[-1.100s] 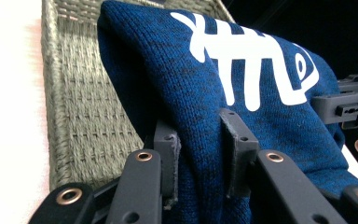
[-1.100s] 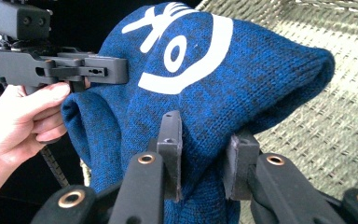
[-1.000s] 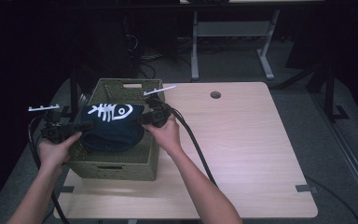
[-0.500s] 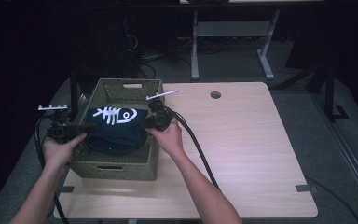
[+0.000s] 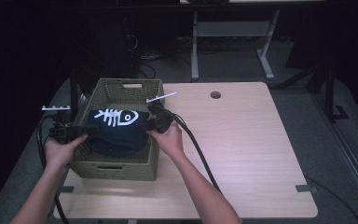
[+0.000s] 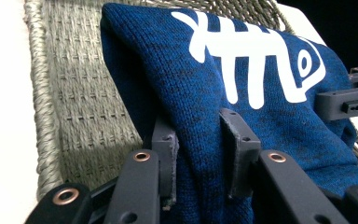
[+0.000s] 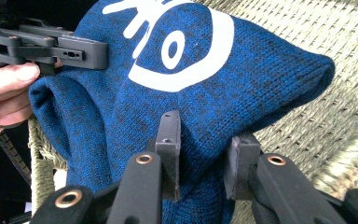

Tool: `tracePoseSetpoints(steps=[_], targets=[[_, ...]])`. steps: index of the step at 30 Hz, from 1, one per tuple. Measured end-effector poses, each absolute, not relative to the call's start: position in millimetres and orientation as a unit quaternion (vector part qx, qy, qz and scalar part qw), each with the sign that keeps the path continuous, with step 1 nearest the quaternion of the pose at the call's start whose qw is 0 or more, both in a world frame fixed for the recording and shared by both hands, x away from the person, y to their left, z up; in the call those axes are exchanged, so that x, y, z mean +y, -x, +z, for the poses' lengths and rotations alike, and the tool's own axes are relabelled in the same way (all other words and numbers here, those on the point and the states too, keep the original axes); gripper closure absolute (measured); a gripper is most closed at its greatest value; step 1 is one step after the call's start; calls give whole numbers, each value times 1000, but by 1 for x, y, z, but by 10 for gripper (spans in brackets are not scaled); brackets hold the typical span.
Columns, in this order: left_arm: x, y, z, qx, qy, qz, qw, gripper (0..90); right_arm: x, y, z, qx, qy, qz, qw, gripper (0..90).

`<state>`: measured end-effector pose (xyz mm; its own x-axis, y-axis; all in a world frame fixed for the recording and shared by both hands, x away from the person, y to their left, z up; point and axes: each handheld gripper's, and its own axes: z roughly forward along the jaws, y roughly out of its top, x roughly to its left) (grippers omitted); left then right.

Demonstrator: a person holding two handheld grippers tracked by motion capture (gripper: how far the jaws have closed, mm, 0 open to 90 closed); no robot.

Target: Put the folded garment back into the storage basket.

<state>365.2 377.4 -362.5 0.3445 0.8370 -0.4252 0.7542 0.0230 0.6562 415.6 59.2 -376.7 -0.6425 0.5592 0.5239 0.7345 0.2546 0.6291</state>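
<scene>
A dim room surrounds my pale wooden table (image 5: 242, 140), with dark floor and a metal frame (image 5: 233, 42) beyond its far edge. Both my forearms reach up from the near side, wrists level. My left hand (image 5: 60, 151) sits at the left rim of the basket (image 5: 116, 165), its left gripper (image 6: 200, 154) pinched onto a fold of the blue knit (image 5: 116, 133), cloth bunched between the jaws. My right hand (image 5: 168, 137) is just beside the basket's right rim, and its right gripper (image 7: 205, 154) is clamped the same way on the opposite edge. The knit hangs stretched between them over the basket's middle, fishbone print (image 5: 116, 115) up. Farther right, a round hole (image 5: 215, 94) marks the tabletop.
</scene>
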Motion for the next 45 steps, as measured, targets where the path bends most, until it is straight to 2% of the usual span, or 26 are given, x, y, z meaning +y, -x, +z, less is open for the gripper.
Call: tracePoseSetpoints(steps=[4,6,11,27,45], targets=[[377,-366,-363,572,-697,52,429,688,58,-415,-375,-789,411,-448,90,698],[380,-366,-362,581,-690,67,427,607,59,-416,-373,-795,406,-443,82,650],[388,-365,-355,585,-679,79,437,566,56,-421,-364,-806,400,-431,61,545],[369,-358,-340,550,-676,67,485,573,27,-426,-345,-778,386,-484,108,533],[327,-342,-322,501,-688,62,522,514,-20,-410,-323,-765,349,-528,120,474]])
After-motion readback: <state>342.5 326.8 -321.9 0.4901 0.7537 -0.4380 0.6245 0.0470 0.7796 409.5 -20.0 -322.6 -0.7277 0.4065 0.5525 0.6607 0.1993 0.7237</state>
